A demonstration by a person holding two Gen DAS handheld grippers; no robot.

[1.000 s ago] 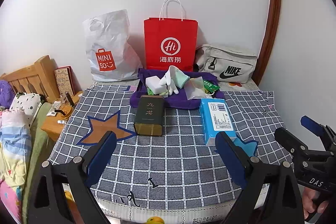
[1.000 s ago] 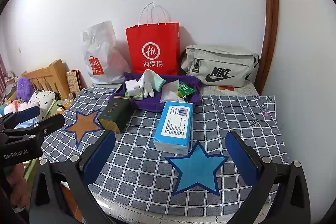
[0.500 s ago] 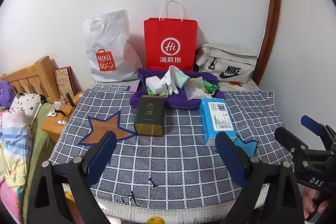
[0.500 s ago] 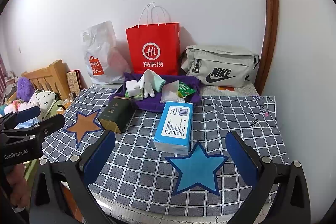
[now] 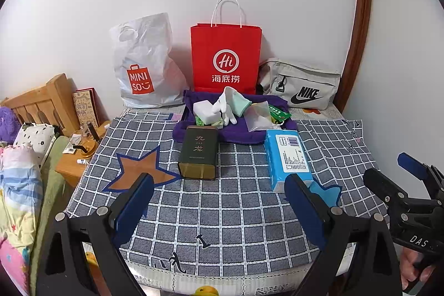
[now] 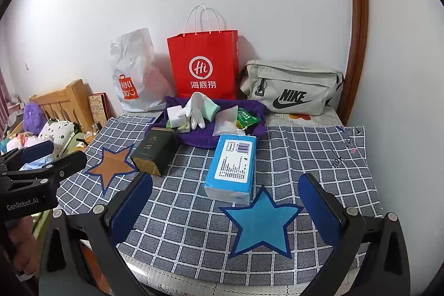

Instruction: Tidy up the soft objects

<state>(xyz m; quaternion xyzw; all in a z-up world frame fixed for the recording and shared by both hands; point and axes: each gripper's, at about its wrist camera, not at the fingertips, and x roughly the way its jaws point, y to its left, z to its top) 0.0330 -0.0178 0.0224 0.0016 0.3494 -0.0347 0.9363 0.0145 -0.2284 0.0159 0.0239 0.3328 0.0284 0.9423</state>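
Through my left wrist camera, my left gripper point(image 5: 219, 201) hangs wide open, holding nothing, over the checked cloth point(image 5: 236, 215). At twelve o'clock the white glove point(image 5: 226, 108) lies on the purple cloth point(image 5: 241, 132); the blue tissue pack point(image 5: 287, 157) sits at one o'clock.

Through my right wrist camera, my right gripper point(image 6: 226, 203) is spread open, empty, the tissue pack point(image 6: 233, 167) at twelve o'clock, the dark tin point(image 6: 154, 151) at eleven.
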